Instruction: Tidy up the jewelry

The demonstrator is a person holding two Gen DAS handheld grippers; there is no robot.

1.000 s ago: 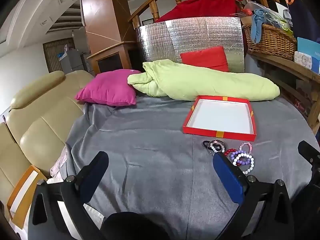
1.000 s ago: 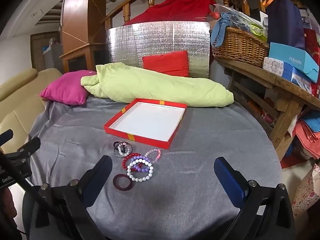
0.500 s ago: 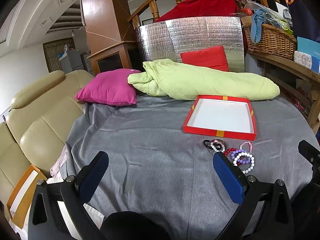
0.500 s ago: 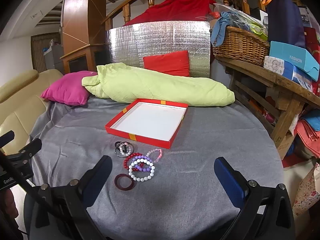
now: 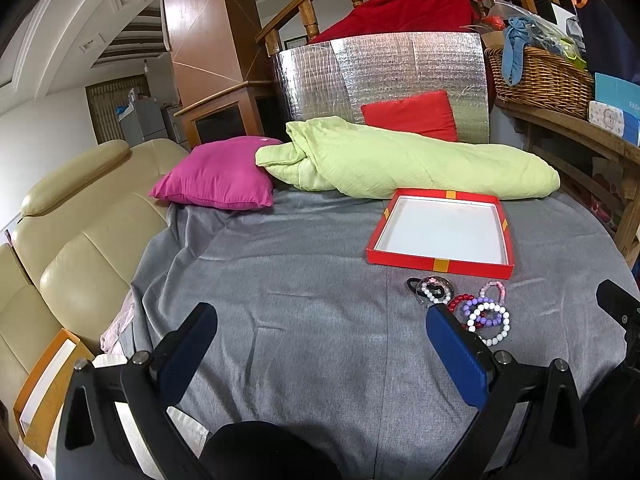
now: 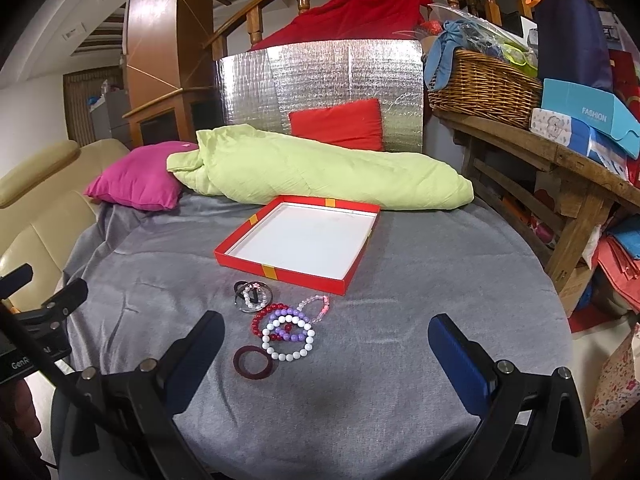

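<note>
The left gripper (image 5: 320,344) hangs wide open over the grey cloth (image 5: 280,280), holding nothing. The bracelets lie off to its right, partly behind its right finger. The right gripper (image 6: 326,346) is wide open too, and empty. The pile lies just ahead of it, a bit to its left, so I think this hand is better placed to reach in.

Going left to right in the pile: a flat, smooth dark red ring (image 6: 253,362), a clear ring with small beads (image 6: 253,295), a round white bead bracelet (image 6: 288,338) lying over purple and red ones, and a thin pink bracelet (image 6: 318,307). Just behind them sits the shallow red box (image 6: 280,270), white inside and empty.
</note>
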